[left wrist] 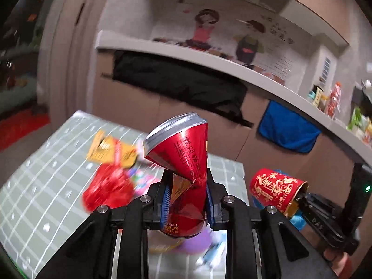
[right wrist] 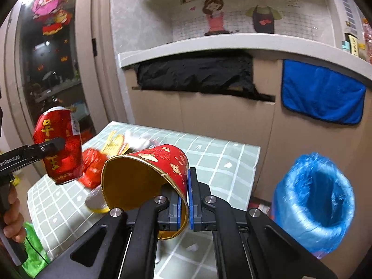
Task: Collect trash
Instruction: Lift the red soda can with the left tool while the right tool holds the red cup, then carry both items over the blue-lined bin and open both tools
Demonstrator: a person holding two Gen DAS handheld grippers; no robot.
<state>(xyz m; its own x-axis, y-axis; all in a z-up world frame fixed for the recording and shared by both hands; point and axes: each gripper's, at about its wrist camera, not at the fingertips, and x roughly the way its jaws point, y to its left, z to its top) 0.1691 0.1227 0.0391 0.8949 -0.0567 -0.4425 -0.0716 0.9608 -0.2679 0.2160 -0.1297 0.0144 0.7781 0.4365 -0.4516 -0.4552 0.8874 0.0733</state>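
Observation:
My left gripper [left wrist: 186, 197] is shut on a crushed red drink can [left wrist: 183, 162] and holds it above the table; the can also shows at the left of the right wrist view [right wrist: 58, 144]. My right gripper [right wrist: 184, 200] is shut on the rim of a red and gold paper cup [right wrist: 148, 174], tipped on its side with its mouth toward the camera; the cup also shows in the left wrist view [left wrist: 276, 190]. A bin lined with a blue bag [right wrist: 313, 200] stands on the floor to the right of the table.
The green checked table [right wrist: 220, 162] holds more litter: a yellow wrapper [left wrist: 109, 151], a crumpled red wrapper [left wrist: 107, 190], a purple piece [left wrist: 197, 241]. Behind is a cardboard-fronted counter [right wrist: 232, 44] with a black cloth and a blue towel [right wrist: 323, 93].

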